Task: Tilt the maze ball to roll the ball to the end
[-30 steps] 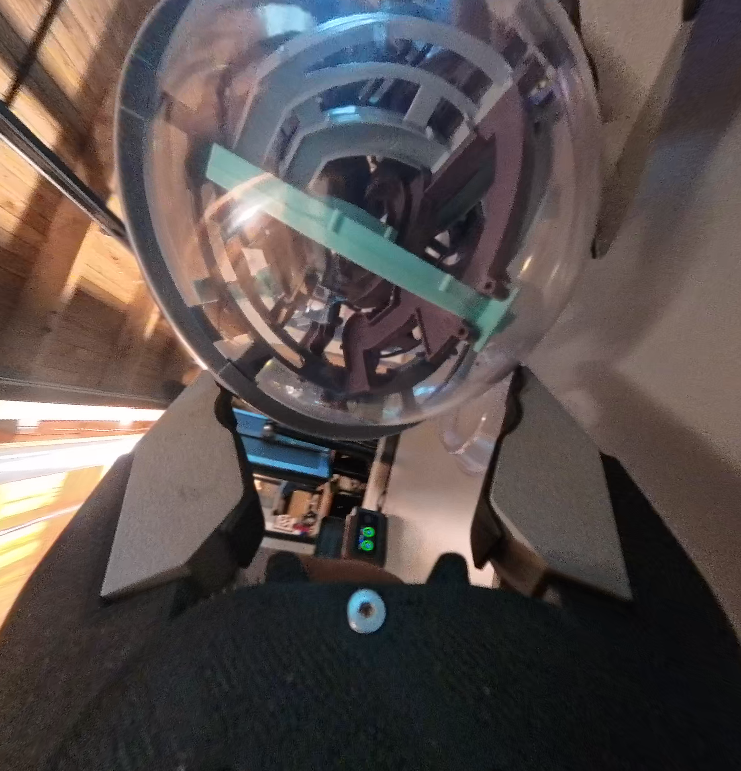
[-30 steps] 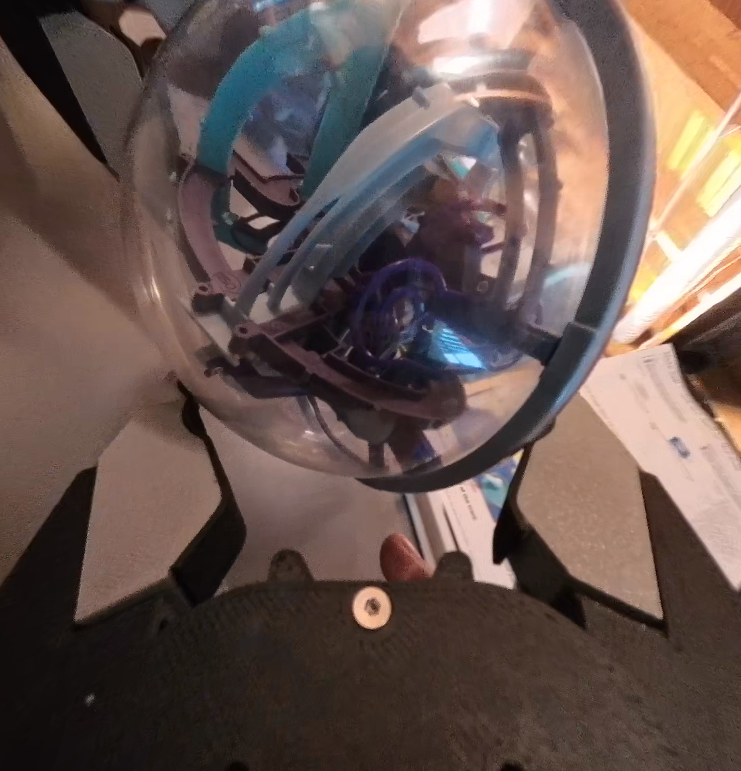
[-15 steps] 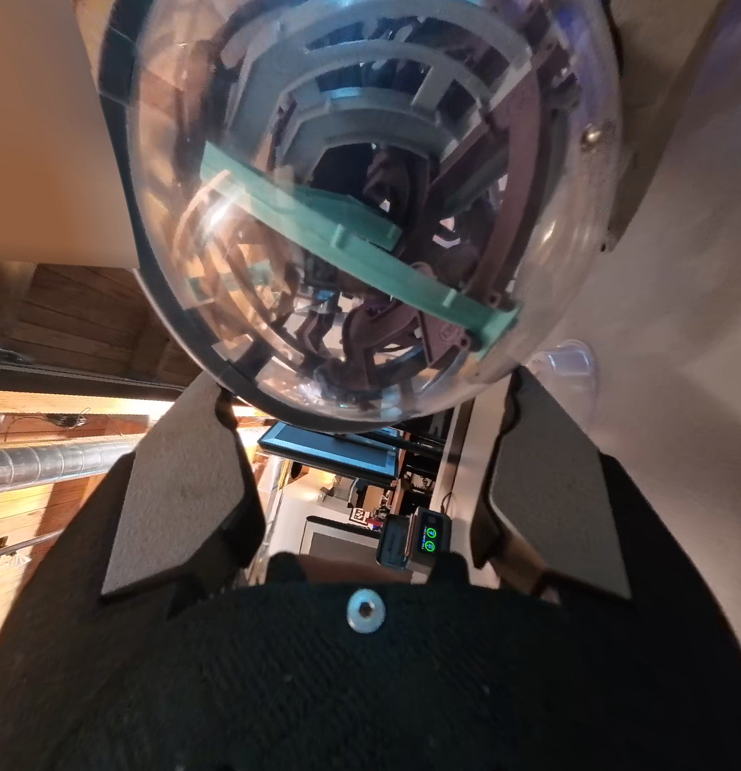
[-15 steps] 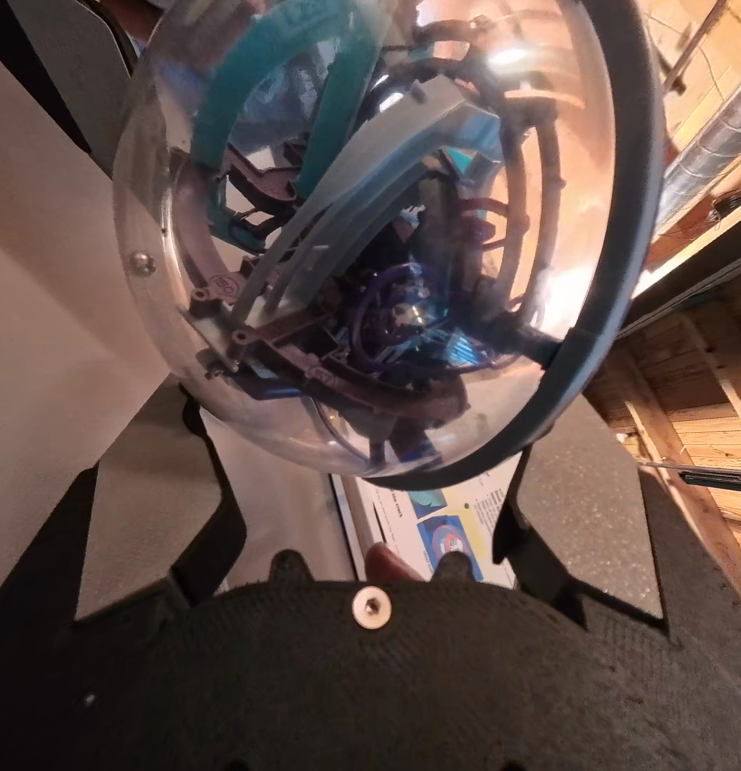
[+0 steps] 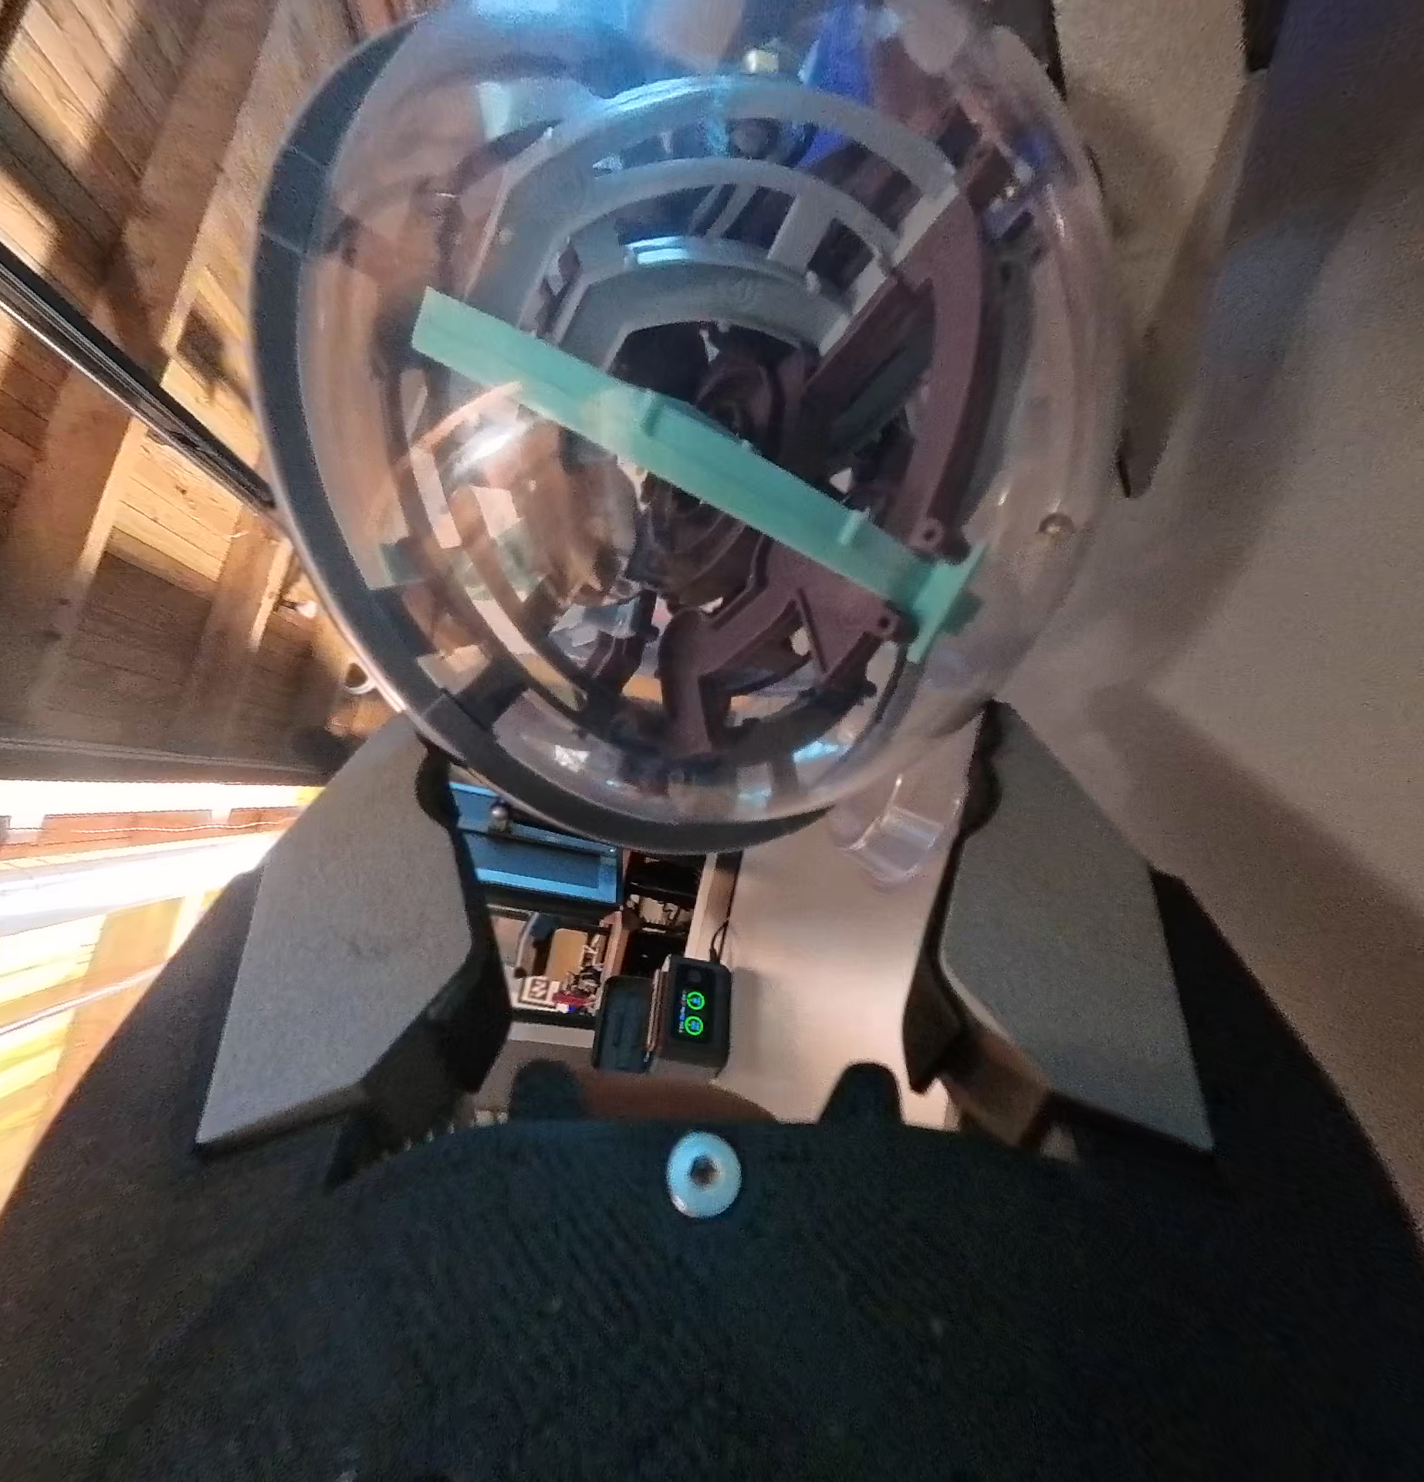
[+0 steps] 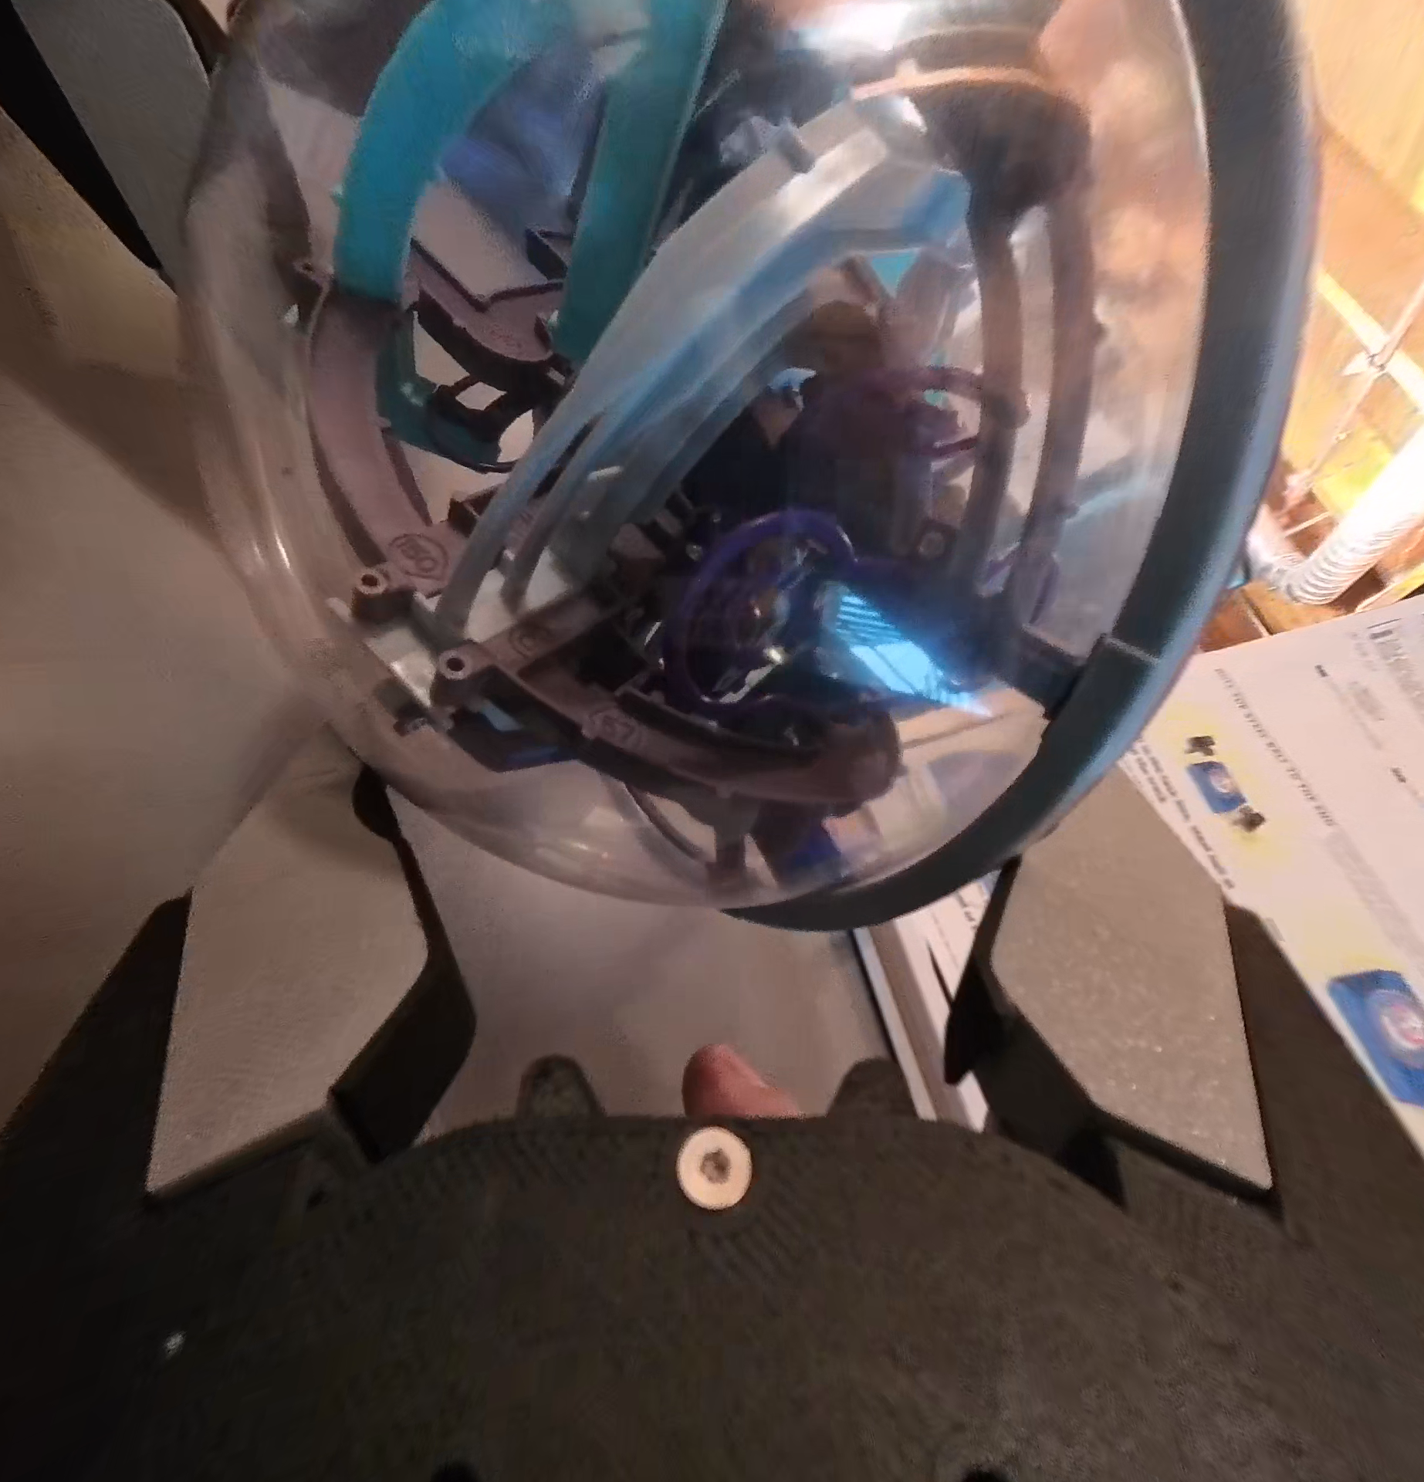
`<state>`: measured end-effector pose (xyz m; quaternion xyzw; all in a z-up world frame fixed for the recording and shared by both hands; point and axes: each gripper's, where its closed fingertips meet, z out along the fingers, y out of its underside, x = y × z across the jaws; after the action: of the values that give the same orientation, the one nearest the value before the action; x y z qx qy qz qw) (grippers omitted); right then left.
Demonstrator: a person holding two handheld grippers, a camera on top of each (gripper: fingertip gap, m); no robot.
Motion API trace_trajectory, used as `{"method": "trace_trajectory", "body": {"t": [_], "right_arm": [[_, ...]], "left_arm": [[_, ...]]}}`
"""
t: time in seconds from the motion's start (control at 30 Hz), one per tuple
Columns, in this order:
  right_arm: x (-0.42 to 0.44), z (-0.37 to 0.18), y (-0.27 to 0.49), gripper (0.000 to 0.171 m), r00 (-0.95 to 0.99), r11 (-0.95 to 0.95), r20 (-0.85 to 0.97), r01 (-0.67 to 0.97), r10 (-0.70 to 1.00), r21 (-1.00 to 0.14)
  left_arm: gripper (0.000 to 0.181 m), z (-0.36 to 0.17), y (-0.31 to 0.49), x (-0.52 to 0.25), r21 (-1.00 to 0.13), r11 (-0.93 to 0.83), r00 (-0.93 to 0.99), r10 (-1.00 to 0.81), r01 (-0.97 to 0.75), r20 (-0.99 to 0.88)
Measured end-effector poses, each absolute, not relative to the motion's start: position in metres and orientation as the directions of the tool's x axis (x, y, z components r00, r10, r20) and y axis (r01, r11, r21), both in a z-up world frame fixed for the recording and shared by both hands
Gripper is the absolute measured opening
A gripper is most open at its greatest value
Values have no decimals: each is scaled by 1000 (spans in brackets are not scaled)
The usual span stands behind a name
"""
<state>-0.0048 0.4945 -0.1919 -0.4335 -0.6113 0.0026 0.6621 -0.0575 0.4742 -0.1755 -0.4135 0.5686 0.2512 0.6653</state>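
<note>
The maze ball (image 5: 676,417) is a clear sphere with a dark rim band, grey ring tracks, brown parts and a green bar. It is held in the air between both grippers. My left gripper (image 5: 708,762) is shut on its lower part, a pad on either side. In the right wrist view the maze ball (image 6: 732,449) shows teal arcs, pale blue ramps and a purple loop. My right gripper (image 6: 692,834) is shut on it the same way. The left gripper's grey pad (image 6: 91,80) shows at the top left. I cannot pick out the small rolling ball for certain.
A white table surface (image 6: 91,561) lies to one side. A clear plastic stand (image 5: 893,834) sits on it behind the sphere. A small device with green lights (image 5: 692,1026) is farther back. A printed sheet (image 6: 1334,722) lies at right. Wooden boards (image 5: 91,401) fill the left.
Both grippers swung with the sphere one way half a second ago and have swung back to about where they were a second ago. The grip on the sphere has not changed.
</note>
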Motion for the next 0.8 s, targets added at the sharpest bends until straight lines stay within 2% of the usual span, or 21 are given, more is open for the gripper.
{"method": "trace_trajectory", "body": {"t": [0.43,0.8], "right_arm": [[-8,-208,492,153,215,540,706,509,675,-670],[-8,-211,493,152,209,524,690,511,693,-682]], "left_arm": [[126,-191,474,-58,-384,503,255,-306,-775,-917],[126,-193,474,-58,-393,497,256,-321,-774,-912]]}}
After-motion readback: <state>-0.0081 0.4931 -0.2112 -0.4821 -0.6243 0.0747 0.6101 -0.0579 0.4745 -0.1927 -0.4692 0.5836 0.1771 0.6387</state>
